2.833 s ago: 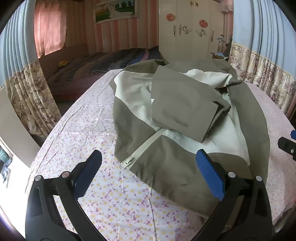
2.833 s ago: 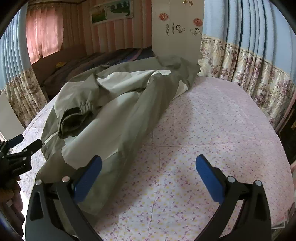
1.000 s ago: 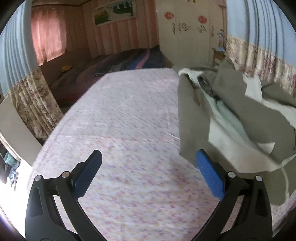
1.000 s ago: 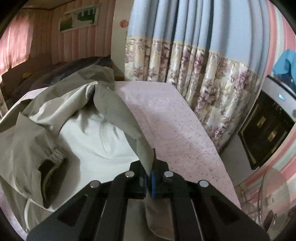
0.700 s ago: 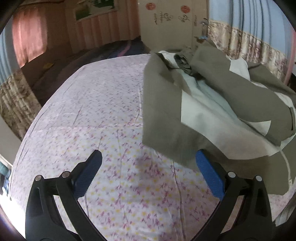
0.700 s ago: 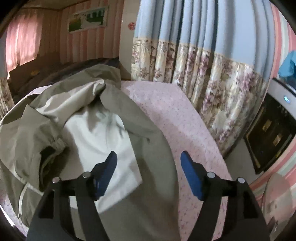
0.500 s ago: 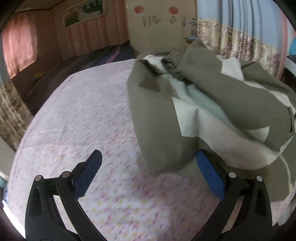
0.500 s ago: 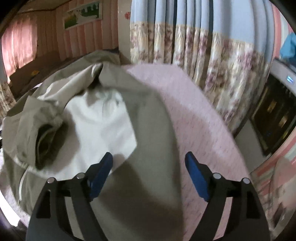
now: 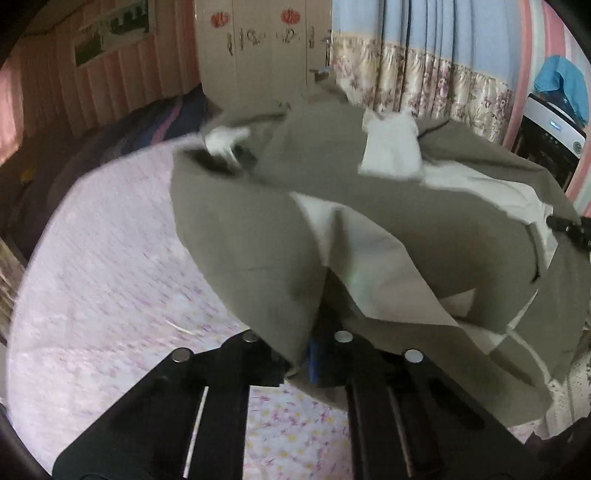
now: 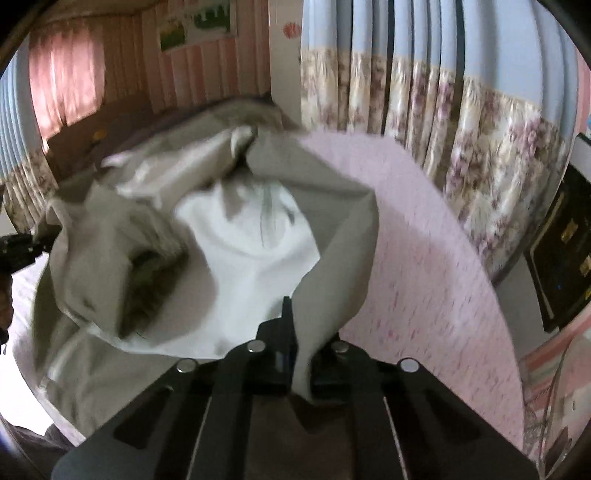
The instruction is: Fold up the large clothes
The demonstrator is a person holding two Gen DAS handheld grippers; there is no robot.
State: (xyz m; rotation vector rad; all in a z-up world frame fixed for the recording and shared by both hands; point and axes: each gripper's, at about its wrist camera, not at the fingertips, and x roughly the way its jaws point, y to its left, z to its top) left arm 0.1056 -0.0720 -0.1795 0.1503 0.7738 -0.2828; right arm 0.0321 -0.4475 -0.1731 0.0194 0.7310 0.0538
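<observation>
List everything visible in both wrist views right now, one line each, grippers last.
jacket: one, olive-grey with off-white panels, bunched and partly lifted over the table, pinched by both grippers.
tablecloth: one, pink-white floral, covering the table under the jacket.
curtains: blue with a floral lower band, along the wall beyond the table.
wardrobe: one, cream with red stickers, at the far wall.
bed: one, dark cover, behind the table.
picture: one, green landscape, on the pink striped wall.
left gripper: one, black, shut on a jacket edge.
right gripper: one, black, shut on a jacket edge.
</observation>
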